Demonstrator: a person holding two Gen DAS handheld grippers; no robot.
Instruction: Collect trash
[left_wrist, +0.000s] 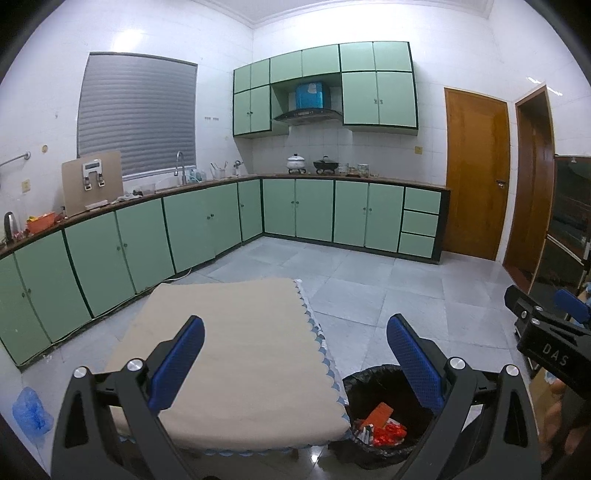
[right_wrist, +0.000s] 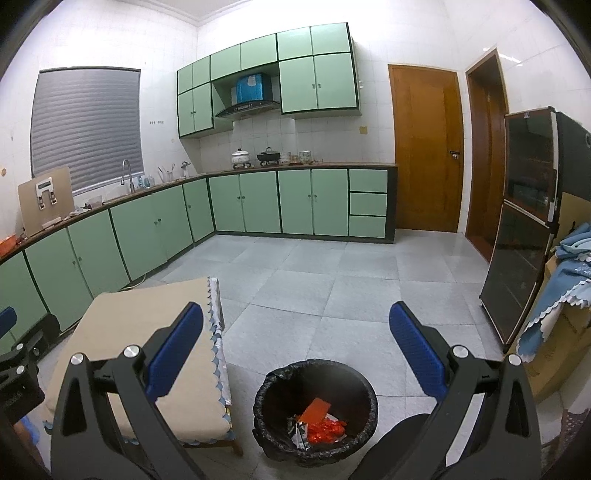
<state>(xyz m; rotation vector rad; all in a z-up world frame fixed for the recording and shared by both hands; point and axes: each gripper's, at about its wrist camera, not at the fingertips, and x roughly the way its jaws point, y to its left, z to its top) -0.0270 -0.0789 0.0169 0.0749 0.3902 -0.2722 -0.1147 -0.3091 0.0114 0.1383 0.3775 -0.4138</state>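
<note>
Both tools are held wide apart at the fingers with nothing between them: the left hand-held gripper is seen spread over the table, and the right hand-held gripper is seen spread above the trash bin. The trash, a flat red card on top of red and silver wrappers, is already lodged inside the black-lined bin, which stands on the floor just beside the table's near corner, at about 5 o'clock from the table top in the left wrist view. No loose piece is seen on the beige cloth, so the collecting is judged close to done. The card lies tilted, its long axis running from roughly 8 o'clock up to 2 o'clock in the right wrist view, one corner raised toward the bin's far wall. Trouble could come from a low sweep of either tool: the light bin could be knocked over and its contents spilled, or the loose black liner could be snagged and dragged off the rim. A blue crumpled bag on the floor at 8 o'clock might be overlooked.
</note>
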